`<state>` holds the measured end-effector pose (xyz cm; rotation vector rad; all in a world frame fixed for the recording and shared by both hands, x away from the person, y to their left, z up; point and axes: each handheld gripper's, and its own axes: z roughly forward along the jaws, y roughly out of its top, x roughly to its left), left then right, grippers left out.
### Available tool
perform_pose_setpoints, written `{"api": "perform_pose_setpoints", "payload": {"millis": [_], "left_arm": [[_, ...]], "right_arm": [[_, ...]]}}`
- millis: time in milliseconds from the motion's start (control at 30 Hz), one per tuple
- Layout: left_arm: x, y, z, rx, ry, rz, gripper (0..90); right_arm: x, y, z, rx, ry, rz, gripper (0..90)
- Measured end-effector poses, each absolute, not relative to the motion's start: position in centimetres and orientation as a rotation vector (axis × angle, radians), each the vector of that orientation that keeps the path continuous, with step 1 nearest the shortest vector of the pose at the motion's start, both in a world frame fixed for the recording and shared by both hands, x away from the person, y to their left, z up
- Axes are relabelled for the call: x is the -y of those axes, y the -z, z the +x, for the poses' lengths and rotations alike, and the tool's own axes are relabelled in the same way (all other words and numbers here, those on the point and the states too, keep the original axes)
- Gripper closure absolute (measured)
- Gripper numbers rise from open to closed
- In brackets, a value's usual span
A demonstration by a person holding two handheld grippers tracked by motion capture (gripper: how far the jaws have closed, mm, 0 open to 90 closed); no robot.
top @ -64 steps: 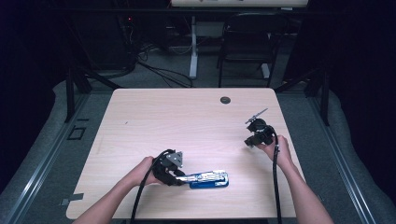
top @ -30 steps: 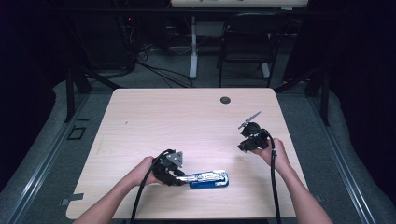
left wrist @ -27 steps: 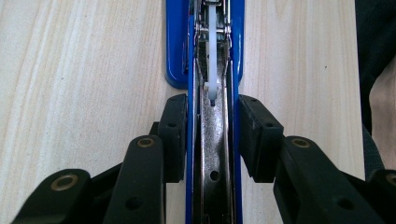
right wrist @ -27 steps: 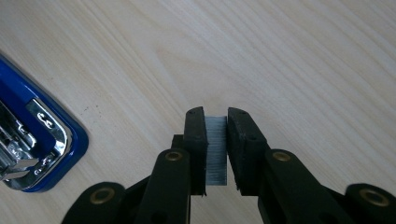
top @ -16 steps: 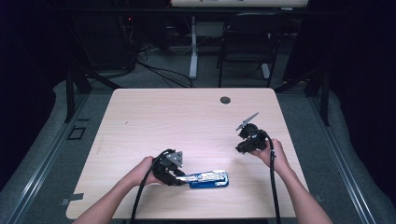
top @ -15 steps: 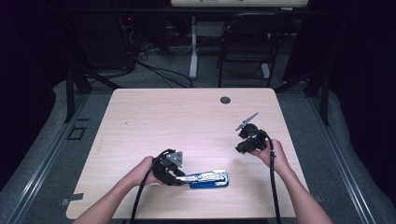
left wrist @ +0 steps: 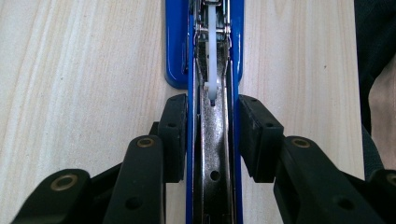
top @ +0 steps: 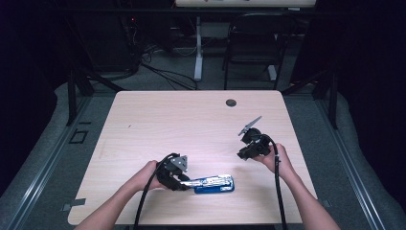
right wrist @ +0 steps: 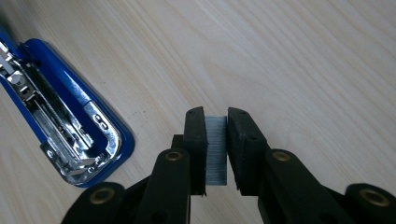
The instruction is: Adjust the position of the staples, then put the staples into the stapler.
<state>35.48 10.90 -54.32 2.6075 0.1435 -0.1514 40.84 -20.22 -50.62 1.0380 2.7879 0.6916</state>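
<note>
A blue stapler (top: 214,183), swung open with its metal staple channel facing up, lies near the table's front edge. My left gripper (top: 187,181) is shut on its rear end; in the left gripper view both pads (left wrist: 173,135) press the blue sides of the stapler (left wrist: 212,56). My right gripper (top: 242,154) hovers to the right and slightly beyond, shut on a short grey strip of staples (right wrist: 215,149). In the right gripper view the stapler's open end (right wrist: 60,130) lies at the lower left, apart from the staples.
A small dark round disc (top: 231,102) sits near the far edge of the wooden table (top: 167,120). Beyond the table stand a chair (top: 253,43) and cables on the floor. Forearms come in from the front edge.
The right hand with the staples has drifted left towards the stapler since the earliest frame. The left hand and the stapler have stayed put.
</note>
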Motion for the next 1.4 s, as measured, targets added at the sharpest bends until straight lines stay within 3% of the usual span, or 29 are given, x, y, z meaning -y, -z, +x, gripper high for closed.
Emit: {"api": "perform_pose_setpoints", "payload": {"millis": [1400], "left_arm": [[-10.9, 54.4, 35.7, -0.12, 0.161, 2.605, 64.8]], "right_arm": [[16.3, 49.8, 38.6, -2.944, -0.864, 0.782, 78.5]]}}
